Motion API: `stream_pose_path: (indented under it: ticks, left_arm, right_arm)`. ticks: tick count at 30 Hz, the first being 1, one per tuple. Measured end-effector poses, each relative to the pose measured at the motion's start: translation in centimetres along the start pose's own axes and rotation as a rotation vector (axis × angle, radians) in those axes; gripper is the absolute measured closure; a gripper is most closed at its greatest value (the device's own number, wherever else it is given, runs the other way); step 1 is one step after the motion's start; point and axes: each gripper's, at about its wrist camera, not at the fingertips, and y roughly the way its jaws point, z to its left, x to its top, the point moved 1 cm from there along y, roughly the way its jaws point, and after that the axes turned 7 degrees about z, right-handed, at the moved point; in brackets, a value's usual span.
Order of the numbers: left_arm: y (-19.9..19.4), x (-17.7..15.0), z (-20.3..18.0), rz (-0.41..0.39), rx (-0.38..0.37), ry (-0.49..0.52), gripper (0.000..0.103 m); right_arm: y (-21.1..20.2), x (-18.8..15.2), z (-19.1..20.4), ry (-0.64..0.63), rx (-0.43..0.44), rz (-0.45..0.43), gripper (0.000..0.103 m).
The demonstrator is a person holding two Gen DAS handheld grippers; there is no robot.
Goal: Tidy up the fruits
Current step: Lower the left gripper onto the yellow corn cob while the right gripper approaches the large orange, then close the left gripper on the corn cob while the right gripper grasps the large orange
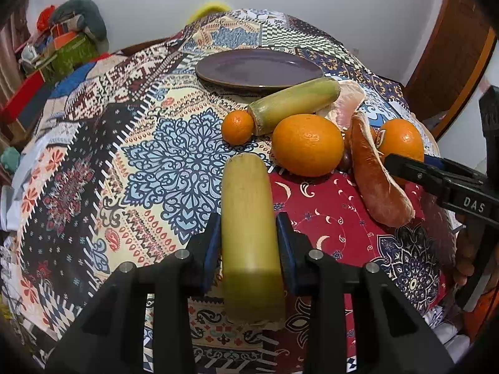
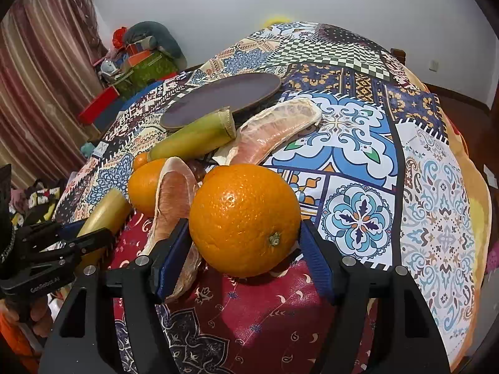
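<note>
The left tongs (image 1: 248, 243) are closed on a yellow cane piece (image 1: 249, 233), blue pads pressing both of its sides, the piece lying lengthwise between them and pointing away over the patterned cloth (image 1: 93, 171) on the bench. Ahead of these tongs and a little right sits a small orange (image 1: 237, 126), touching the cut end of a second, greener cane piece (image 1: 296, 104) that slants toward the purple plate (image 1: 259, 70) farther back; the plate is bare. Just right of the held cane's far end lies a big orange (image 1: 307, 145). Right of that lies a pomelo wedge (image 1: 377, 174), with a paler wedge (image 1: 349, 99) behind it beside the green cane.

The right tongs (image 2: 244, 243) stand wide, with another orange (image 2: 244, 219) between the pads: the right pad seems to touch its skin, the left pad is at its edge, and whether they truly pinch it I cannot tell. The orange rests on the red part of the cloth, stem end toward the camera. The nearer wedge (image 2: 174, 199) lies just left of the left pad, partly behind it. Ahead of these tongs lies the pale wedge (image 2: 277, 127), and beyond it the plate (image 2: 224, 96).
</note>
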Motion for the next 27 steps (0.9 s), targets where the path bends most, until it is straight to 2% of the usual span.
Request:
stream_pose_path:
  ticks: [2, 7, 15, 27]
  left_arm:
    - [0.8, 0.1, 0.2, 0.021, -0.003, -0.027, 0.068]
    - [1.3, 0.7, 0.2, 0.008, 0.006, -0.049, 0.068]
    - [0.4, 0.7, 0.5, -0.017, 0.003, -0.083, 0.068]
    - [-4.4, 2.1, 0.1, -0.138, 0.0, -0.056, 0.069]
  right_arm:
    - [-0.1, 0.0, 0.1, -0.001, -0.005, -0.002, 0.037]
    - [-0.5, -0.3, 0.5, -0.025, -0.049, -0.015, 0.038]
    - [-1.7, -0.3, 0.1, -0.018, -0.057, -0.037, 0.038]
    - [-4.7, 1.5, 1.6, -0.069, -0.075, -0.136, 0.038]
